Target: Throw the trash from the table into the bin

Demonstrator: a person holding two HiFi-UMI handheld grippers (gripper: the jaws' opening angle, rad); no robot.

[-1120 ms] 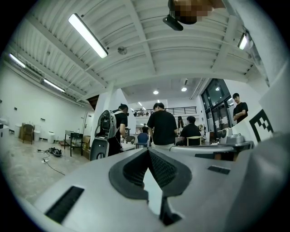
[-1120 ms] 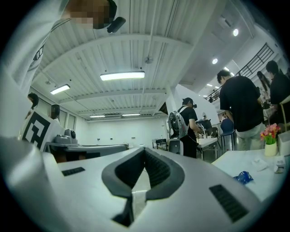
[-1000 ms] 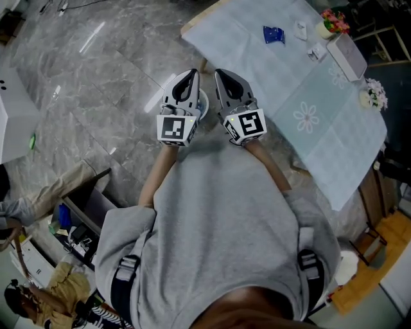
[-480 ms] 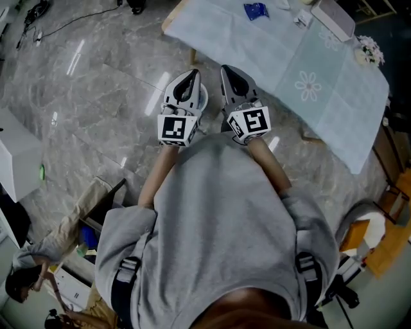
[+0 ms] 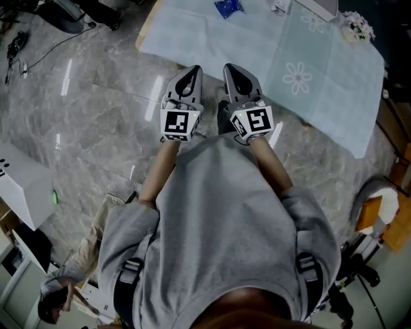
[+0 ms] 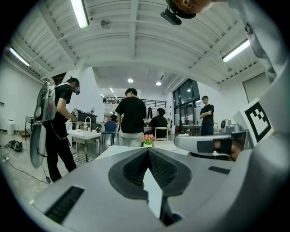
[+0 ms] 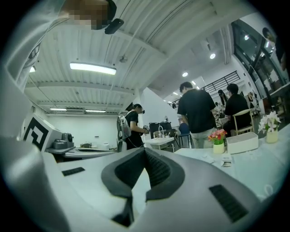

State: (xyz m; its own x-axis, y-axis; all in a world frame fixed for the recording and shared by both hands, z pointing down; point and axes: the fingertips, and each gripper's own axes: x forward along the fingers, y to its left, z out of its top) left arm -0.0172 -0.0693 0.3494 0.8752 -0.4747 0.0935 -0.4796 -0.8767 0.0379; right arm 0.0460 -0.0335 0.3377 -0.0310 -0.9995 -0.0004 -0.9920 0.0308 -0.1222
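Observation:
In the head view my left gripper (image 5: 192, 69) and right gripper (image 5: 232, 67) are held side by side in front of my chest, both shut with nothing between the jaws, pointing level toward the near edge of the table (image 5: 192, 35). A blue wrapper (image 5: 227, 7) lies on the pale green cloth at the far side, well beyond both grippers. Small white scraps (image 5: 279, 8) lie to its right. In the left gripper view the jaws (image 6: 147, 150) meet at the tips; in the right gripper view the jaws (image 7: 145, 150) also meet. No bin is in view.
A white box (image 7: 242, 142) and a small pot of flowers (image 7: 218, 141) stand at the table's far end. People stand and sit behind the table (image 6: 131, 115). The floor is grey marble (image 5: 90, 109), with a chair base (image 5: 379, 212) at my right.
Both grippers have moved together toward the table, which now lies closer in front of them. Both stay shut and empty.

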